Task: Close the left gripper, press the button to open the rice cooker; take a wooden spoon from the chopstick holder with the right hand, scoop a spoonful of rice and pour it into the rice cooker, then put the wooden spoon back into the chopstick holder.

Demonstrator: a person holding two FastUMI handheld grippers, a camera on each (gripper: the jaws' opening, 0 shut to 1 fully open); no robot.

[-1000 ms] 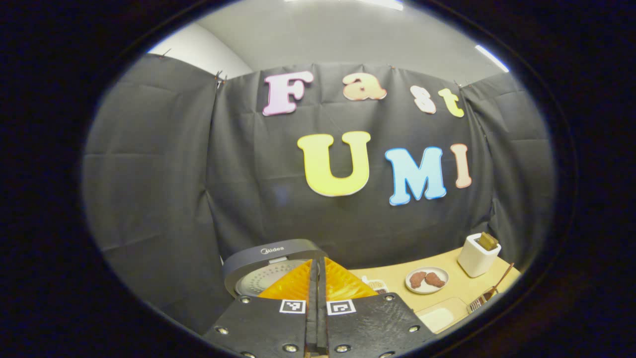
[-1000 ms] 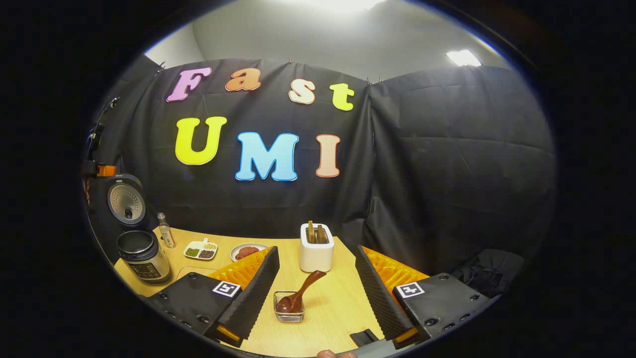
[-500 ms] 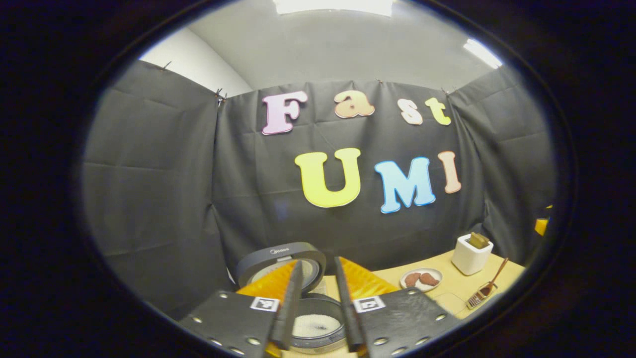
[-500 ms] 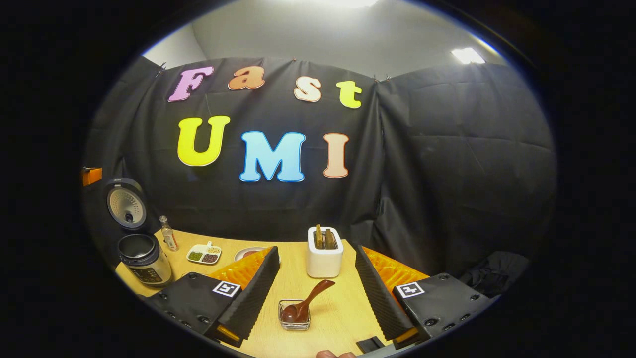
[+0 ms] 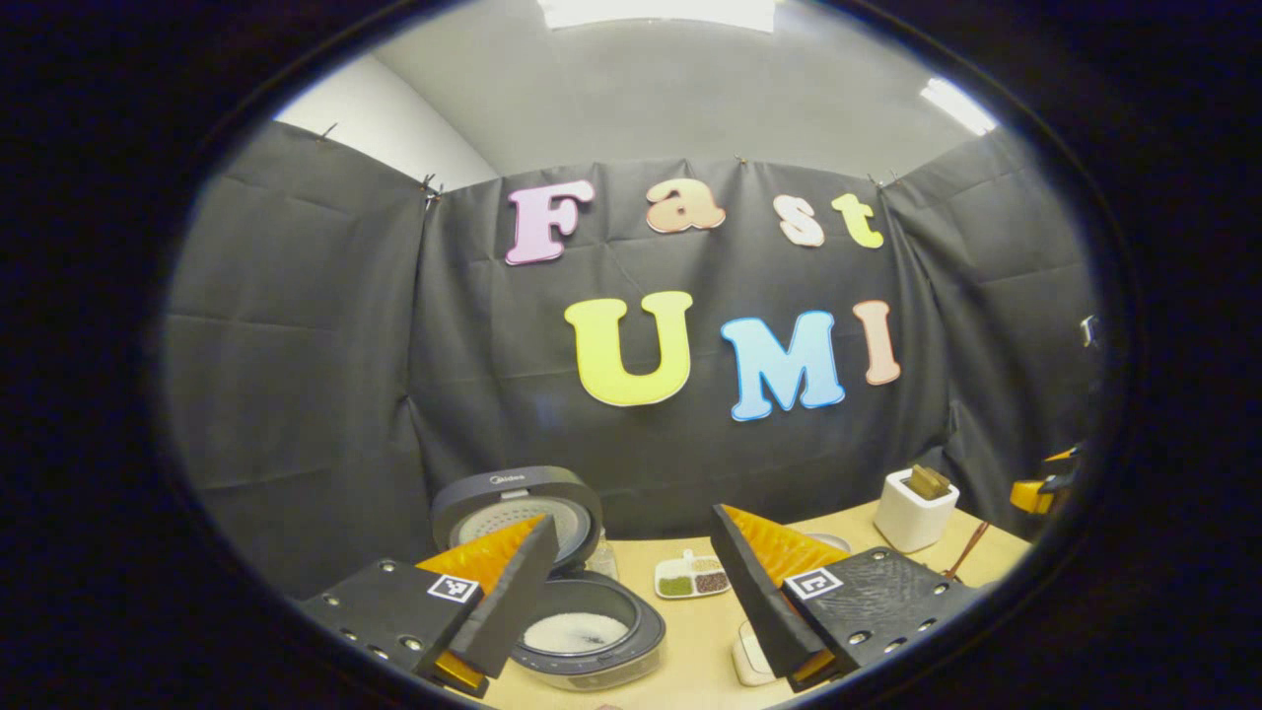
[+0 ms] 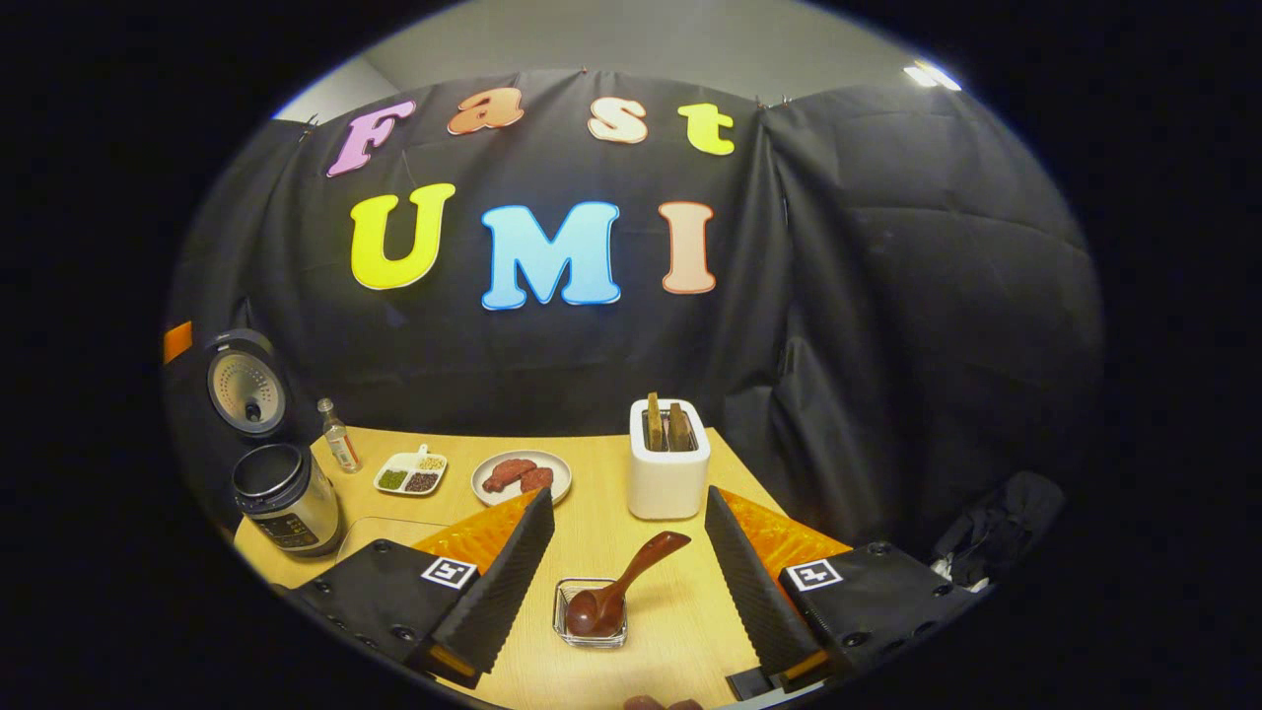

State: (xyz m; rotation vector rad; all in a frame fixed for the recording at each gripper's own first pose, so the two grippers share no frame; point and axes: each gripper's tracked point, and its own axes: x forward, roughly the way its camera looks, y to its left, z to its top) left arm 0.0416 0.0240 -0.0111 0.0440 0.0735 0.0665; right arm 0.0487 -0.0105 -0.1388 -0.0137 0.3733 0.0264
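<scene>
Left gripper open, empty, over the rice cooker at frame bottom (lid up, white rice inside). Right gripper open, empty. Wooden spoon rests in the chopstick holder, lower centre, between the fingers, untouched.

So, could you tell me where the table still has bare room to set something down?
Bare wood lies between the plate and the spoon holder, and right of the holder up to the toaster. The far left is crowded: cooker, bottle and divided dish stand close together.
</scene>
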